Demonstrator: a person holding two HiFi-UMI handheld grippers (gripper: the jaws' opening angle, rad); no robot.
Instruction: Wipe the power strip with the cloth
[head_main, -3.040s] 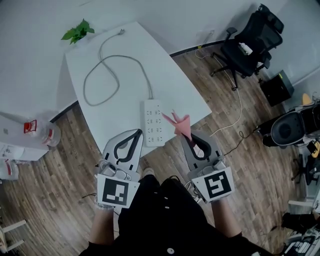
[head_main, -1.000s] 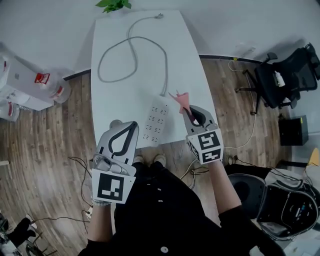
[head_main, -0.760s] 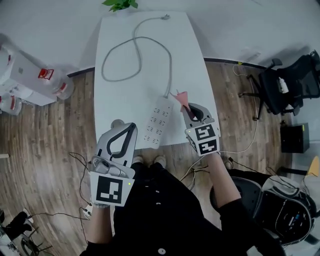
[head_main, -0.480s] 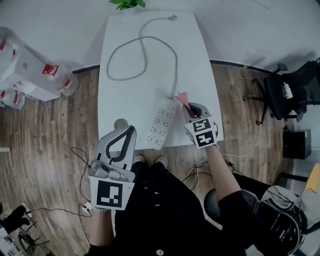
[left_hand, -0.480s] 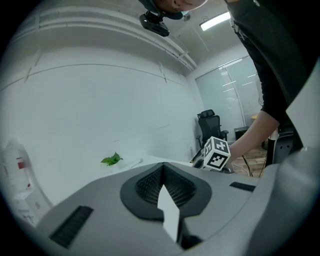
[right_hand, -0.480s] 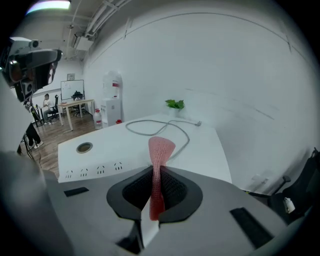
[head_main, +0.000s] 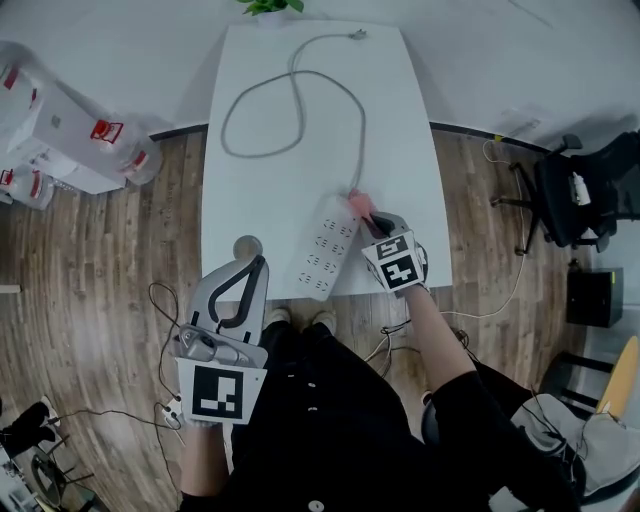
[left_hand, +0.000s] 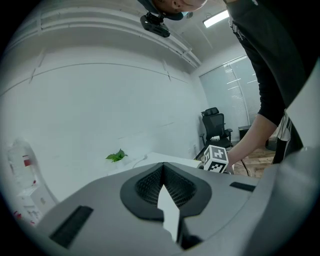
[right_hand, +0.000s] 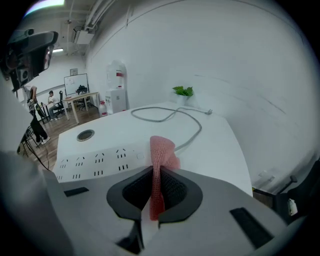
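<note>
A white power strip (head_main: 330, 247) lies slantwise on the white table (head_main: 290, 190), and its grey cable (head_main: 300, 100) loops toward the far edge. My right gripper (head_main: 369, 218) is shut on a pink cloth (head_main: 358, 203) at the strip's cable end. In the right gripper view the cloth (right_hand: 161, 152) stands up between the jaws of that gripper (right_hand: 154, 175), just over the strip (right_hand: 95, 160) and beside the cable (right_hand: 170, 117). My left gripper (head_main: 257, 265) hangs shut and empty over the table's near-left edge. In its own view the left gripper (left_hand: 162, 175) has its jaws closed on nothing.
A round grommet hole (head_main: 247, 246) sits near the left gripper. A small plant (head_main: 270, 5) stands at the table's far edge. Boxes and water bottles (head_main: 70, 120) lie on the floor at left, an office chair (head_main: 590, 190) at right, and loose cords (head_main: 160, 400) underfoot.
My right gripper has carried the cloth forward and down to the strip's cable end. The left gripper has stayed by the near edge. The head view has shifted.
</note>
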